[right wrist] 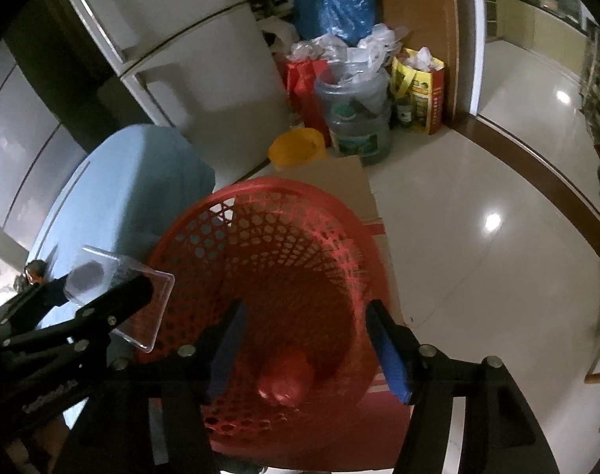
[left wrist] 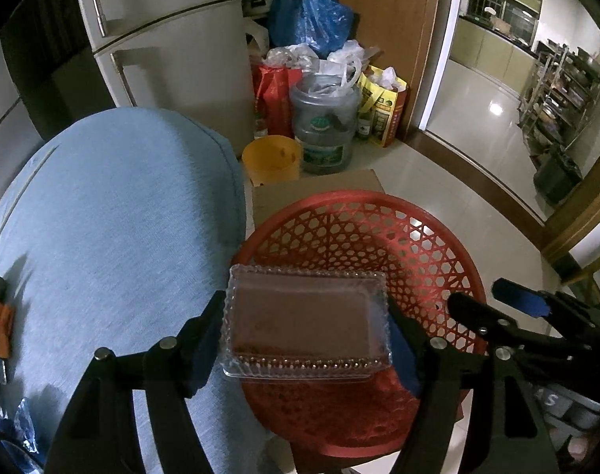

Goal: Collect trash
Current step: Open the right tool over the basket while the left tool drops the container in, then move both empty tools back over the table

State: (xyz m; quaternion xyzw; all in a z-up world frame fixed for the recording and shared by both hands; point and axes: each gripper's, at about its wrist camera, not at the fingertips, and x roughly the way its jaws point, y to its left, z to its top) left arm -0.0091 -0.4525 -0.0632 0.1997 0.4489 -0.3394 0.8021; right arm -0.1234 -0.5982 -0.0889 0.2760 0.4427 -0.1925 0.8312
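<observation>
Over the red mesh basket, near its left rim, the left gripper holds a clear plastic clamshell container; both blue pads press its short ends, so the fingers are clenched on it. Container is roughly level, ribbed rim toward the camera, brownish residue visible along its near inner edge. From the right wrist view the same container shows as a clear tilted panel left of the basket, clamped in the black left-gripper linkage.

Right gripper hangs above the basket mouth, pointing down into it. Jaws stand apart, nothing between the pads: released. At the basket bottom, directly below the right gripper, lies a reddish crumpled item, blurred, kind not determinable.

Left of the basket: blue-grey cushioned surface. Behind the basket: flat cardboard on the floor, then a yellow bucket, a large water jug stuffed with plastic bags, and a refrigerator.
</observation>
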